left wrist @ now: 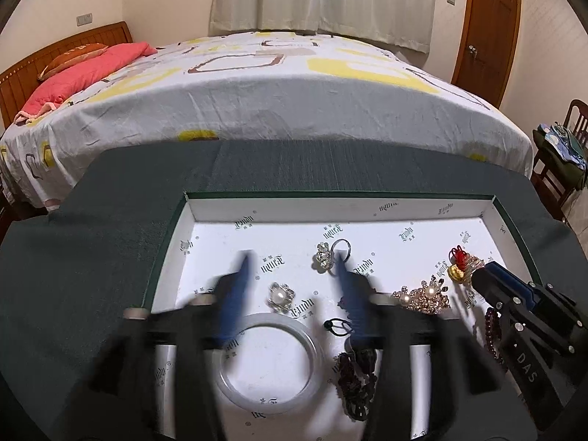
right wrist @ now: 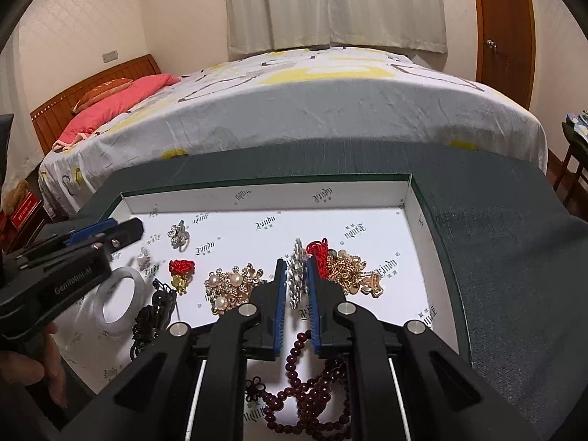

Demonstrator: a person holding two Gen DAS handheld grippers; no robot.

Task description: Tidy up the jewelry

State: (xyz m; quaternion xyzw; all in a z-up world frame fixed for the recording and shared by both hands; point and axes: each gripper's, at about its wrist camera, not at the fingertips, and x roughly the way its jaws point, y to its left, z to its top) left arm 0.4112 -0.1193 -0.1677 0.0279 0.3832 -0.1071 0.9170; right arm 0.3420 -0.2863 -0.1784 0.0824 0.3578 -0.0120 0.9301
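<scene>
A white printed tray [right wrist: 415,228] with a dark green rim sits on a dark green cloth [left wrist: 110,228], and the jewelry lies scattered across its floor. Going left to right in the right wrist view: the left gripper [right wrist: 121,233] reaches in from 9 o'clock, and in its own blurred view its blue fingers stand spread wide, the right fingertip just at a silver flower ring [left wrist: 329,253] at about 12 o'clock from the tray's middle; whether it touches the ring I cannot tell. Below it lie a white bangle [right wrist: 119,294], a small pearl brooch [right wrist: 143,257], and a dark bead strand [right wrist: 152,316] at 7 o'clock. Next comes a red knot charm with a gold piece [right wrist: 180,273], then a gold and pearl brooch [right wrist: 231,288] near the centre. The right gripper [right wrist: 296,286] enters from 6 o'clock with its jaws pinching a silver rhinestone piece [right wrist: 297,275] that stands on edge between the blue pads. Just right of it, at 3 o'clock, is a heap of gold chain with a red cord [right wrist: 349,270]. A dark red bead necklace [right wrist: 312,397] coils at 6 o'clock beneath that gripper. A bed [right wrist: 294,110] fills the background
</scene>
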